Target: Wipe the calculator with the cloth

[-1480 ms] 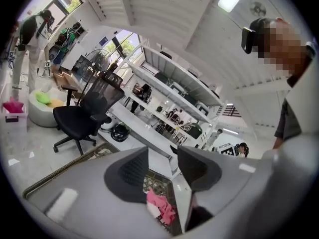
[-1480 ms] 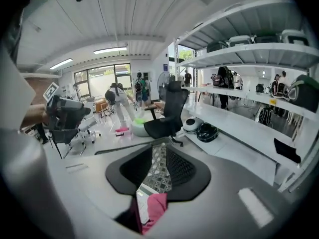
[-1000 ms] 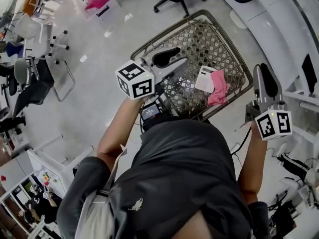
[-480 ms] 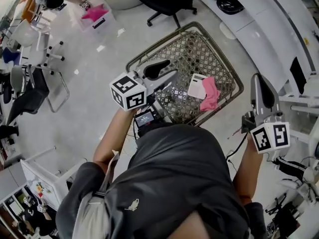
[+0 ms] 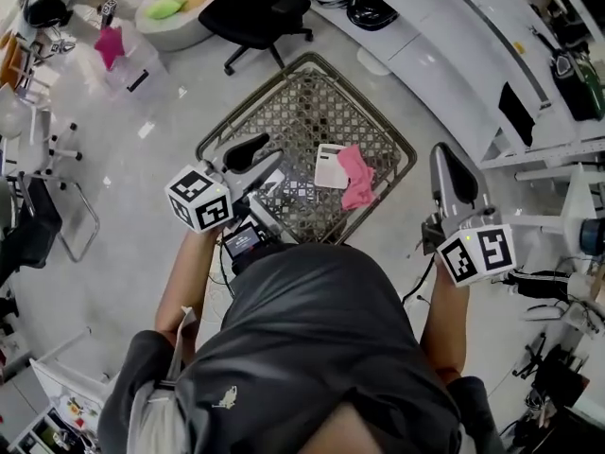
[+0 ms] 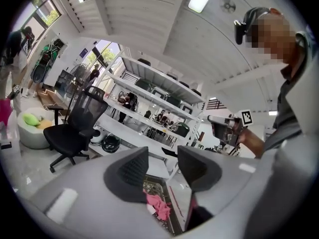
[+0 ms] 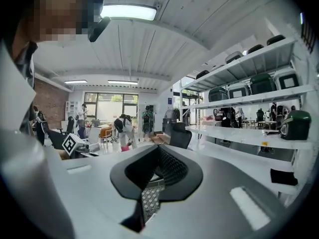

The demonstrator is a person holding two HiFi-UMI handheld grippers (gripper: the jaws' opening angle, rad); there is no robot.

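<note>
A white calculator (image 5: 330, 165) lies in a wire basket (image 5: 252, 99) on the floor, and a pink cloth (image 5: 356, 176) lies crumpled against its right side. My left gripper (image 5: 274, 154) hangs over the basket's left part, well above both, open and empty. In the left gripper view its jaws (image 6: 163, 156) stand apart, with the cloth (image 6: 158, 205) far below between them. My right gripper (image 5: 441, 149) is off the basket's right edge, shut with nothing in it. Its pads (image 7: 158, 153) meet in the right gripper view.
A black office chair (image 5: 255, 8) stands beyond the basket. A long white counter (image 5: 454, 36) with helmets (image 5: 371, 8) runs along the back right. White shelving (image 7: 249, 133) stretches ahead of the right gripper. People stand far off in the room.
Both grippers have risen and drawn back from the basket, the right one more. The head view now takes in more of the floor. Cloth and calculator lie as before.
</note>
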